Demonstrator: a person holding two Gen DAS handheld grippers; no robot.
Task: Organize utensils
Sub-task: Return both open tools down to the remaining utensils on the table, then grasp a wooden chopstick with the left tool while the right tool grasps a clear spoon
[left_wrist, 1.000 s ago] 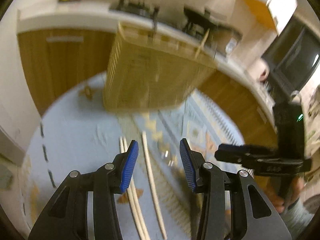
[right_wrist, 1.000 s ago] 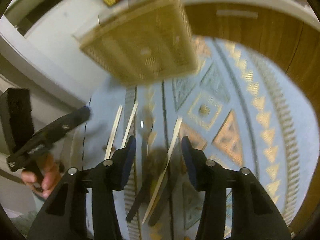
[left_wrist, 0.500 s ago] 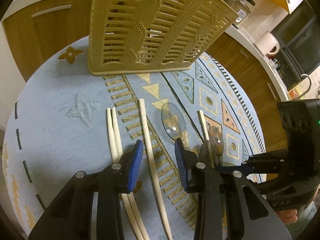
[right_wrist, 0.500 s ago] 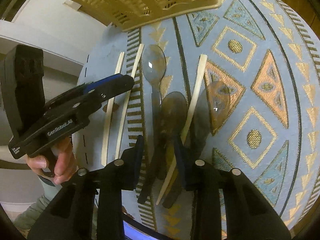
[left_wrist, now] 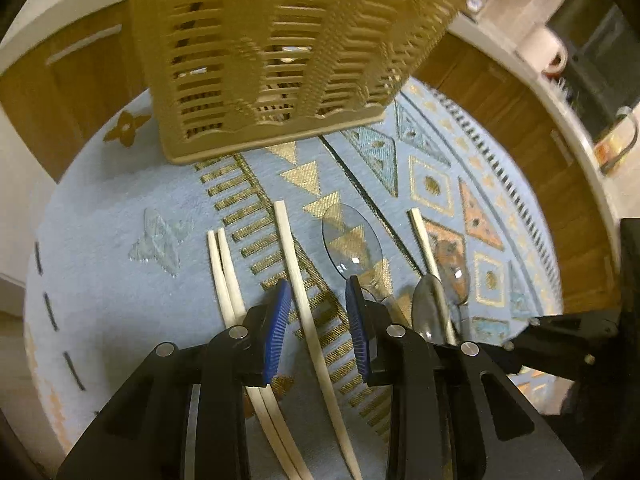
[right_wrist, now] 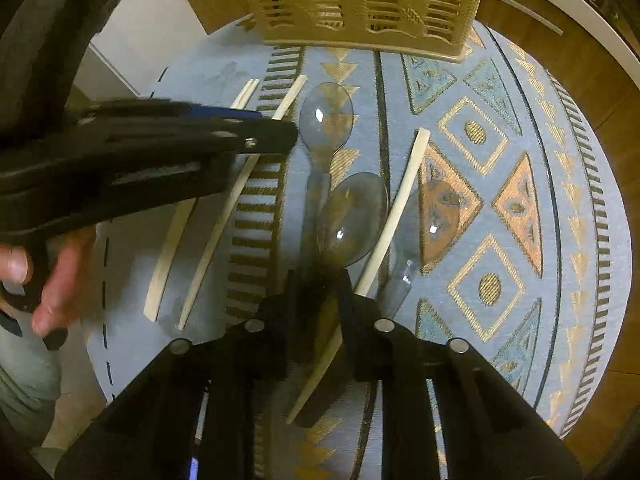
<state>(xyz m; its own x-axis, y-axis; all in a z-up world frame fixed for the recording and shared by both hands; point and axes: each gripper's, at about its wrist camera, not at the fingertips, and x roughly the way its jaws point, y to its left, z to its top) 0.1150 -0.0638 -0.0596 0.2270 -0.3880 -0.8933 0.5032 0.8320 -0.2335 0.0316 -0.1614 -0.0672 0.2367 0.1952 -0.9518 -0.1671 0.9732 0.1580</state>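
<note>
Cream chopsticks and clear smoky plastic spoons lie on a round blue patterned tablecloth [left_wrist: 100, 216]. My left gripper [left_wrist: 316, 300] is open and low, its fingers straddling a single chopstick [left_wrist: 298, 276]; a pair of chopsticks [left_wrist: 224, 276] lies just to its left and a spoon [left_wrist: 352, 240] just to its right. My right gripper [right_wrist: 318, 280] is open and low over the handle of the middle spoon [right_wrist: 352, 216]. Another chopstick [right_wrist: 396, 208] lies right of that spoon, crossing under my right finger. A further spoon [right_wrist: 438, 216] lies beyond it.
A tan slotted utensil basket [left_wrist: 288, 52] stands at the far side of the table, also in the right wrist view [right_wrist: 368, 0]. Wooden cabinets and a white counter ring the table. The left gripper's body [right_wrist: 152, 152] and the hand holding it cross the right wrist view.
Both grippers have dropped toward the table and moved forward. The left now straddles the single chopstick; the right has come down over the middle spoon's handle. The utensils have not moved.
</note>
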